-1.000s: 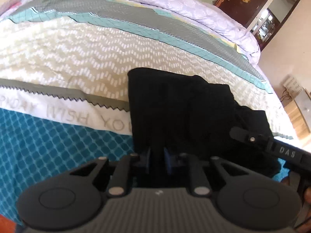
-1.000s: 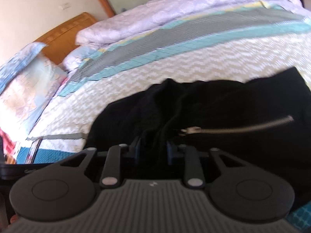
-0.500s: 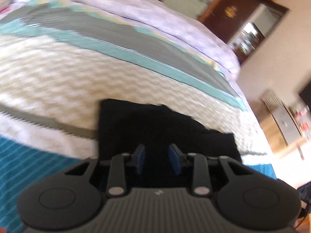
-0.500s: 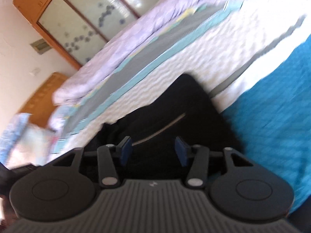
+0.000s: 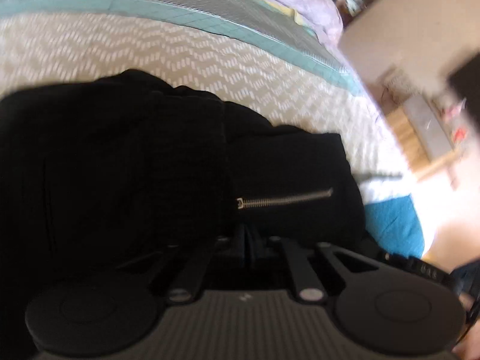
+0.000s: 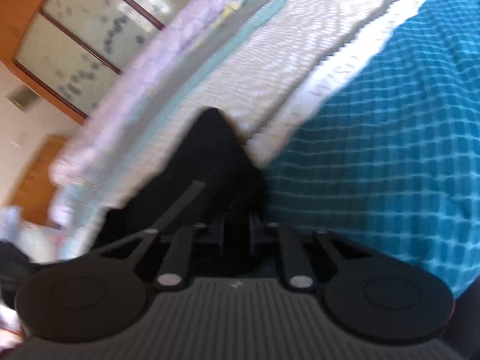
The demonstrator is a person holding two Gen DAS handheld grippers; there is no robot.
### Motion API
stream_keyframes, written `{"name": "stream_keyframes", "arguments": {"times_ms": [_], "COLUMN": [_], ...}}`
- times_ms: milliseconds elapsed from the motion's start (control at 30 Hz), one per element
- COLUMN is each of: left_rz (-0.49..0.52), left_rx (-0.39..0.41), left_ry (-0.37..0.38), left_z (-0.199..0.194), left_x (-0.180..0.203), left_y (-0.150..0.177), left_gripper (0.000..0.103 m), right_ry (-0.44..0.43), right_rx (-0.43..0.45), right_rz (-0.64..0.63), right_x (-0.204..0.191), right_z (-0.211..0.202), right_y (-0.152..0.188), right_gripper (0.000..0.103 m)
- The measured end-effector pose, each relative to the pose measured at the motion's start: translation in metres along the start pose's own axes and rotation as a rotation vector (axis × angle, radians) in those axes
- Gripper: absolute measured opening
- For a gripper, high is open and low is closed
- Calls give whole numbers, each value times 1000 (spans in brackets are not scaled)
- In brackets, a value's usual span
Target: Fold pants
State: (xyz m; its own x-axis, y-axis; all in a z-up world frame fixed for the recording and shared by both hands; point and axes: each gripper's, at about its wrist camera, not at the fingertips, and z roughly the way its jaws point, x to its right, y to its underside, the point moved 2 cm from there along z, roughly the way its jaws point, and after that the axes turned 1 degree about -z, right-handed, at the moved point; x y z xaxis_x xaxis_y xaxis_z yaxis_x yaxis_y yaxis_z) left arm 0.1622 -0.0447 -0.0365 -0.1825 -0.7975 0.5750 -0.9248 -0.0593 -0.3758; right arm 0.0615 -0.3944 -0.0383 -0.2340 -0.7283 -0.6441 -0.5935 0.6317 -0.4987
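right claw (image 6: 236, 235) clamping black pants (image 6: 210, 156), teal bedspread (image 6: 390, 150)

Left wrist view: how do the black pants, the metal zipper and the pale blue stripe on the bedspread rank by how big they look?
1. Black pants, largest by far, though nearness to the camera enlarges them.
2. Pale blue stripe, long and thin.
3. Metal zipper, smallest.

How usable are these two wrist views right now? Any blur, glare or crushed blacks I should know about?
Left wrist view: motion blur smears the room, sunlight blows out the floor at right, and the black pants are crushed to near-solid black, only the zipper reading clearly. Right wrist view: stronger smear and a tilted horizon; the teal bedspread pattern streaks, and the pants show no detail.
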Motion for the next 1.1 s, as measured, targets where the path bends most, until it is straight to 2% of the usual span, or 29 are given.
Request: {"name": "stream_keyframes", "arguments": {"times_ms": [67,133,233,333,433,533,600,667,733,767,833,900,1000,1100], "left_rz": [-48,-44,-65,-90,-128,-181,-237,-295,-351,-368,-382,-373,-340,-289], "left_rx": [2,47,175,293,377,417,420,405,383,378,377,378,389,393], "left_ry": [29,60,123,117,82,33,9,-14,-32,-30,-13,-1,28,55], "left_z": [-13,-38,-87,-135,-173,-191,-194,-191,-185,-186,-183,-182,-179,-175], "left_x": [-1,-1,-12,-33,-62,-92,-115,-134,-151,-159,-164,-161,-145,-124], "left_y": [-3,-6,-14,-15,-8,8,21,29,38,37,41,40,29,20], "left_gripper": [6,10,34,39,43,44,44,44,44,44,44,44,44,44], "right_ry": [-93,-153,-267,-345,-409,-418,-406,-336,-266,-287,-365,-420,-418,-325], "right_rx": [24,35,16,-35,-128,-254,-353,-412,-471,-466,-481,-439,-314,-161], "right_rz": [-16,-80,-185,-320,-461,-573,-624,-727,-756,-734,-688,-684,-693,-664], "right_x": [-28,-63,-123,-185,-238,-271,-280,-280,-267,-264,-265,-265,-256,-234], "right_z": [-10,-17,-16,-1,23,61,89,118,143,140,127,106,70,48], "right_y": [-7,-13,-11,6,42,87,120,150,167,164,151,134,107,87], "right_gripper": [17,17,17,18,18,18,18,18,18,19,36,47,47,47]}}
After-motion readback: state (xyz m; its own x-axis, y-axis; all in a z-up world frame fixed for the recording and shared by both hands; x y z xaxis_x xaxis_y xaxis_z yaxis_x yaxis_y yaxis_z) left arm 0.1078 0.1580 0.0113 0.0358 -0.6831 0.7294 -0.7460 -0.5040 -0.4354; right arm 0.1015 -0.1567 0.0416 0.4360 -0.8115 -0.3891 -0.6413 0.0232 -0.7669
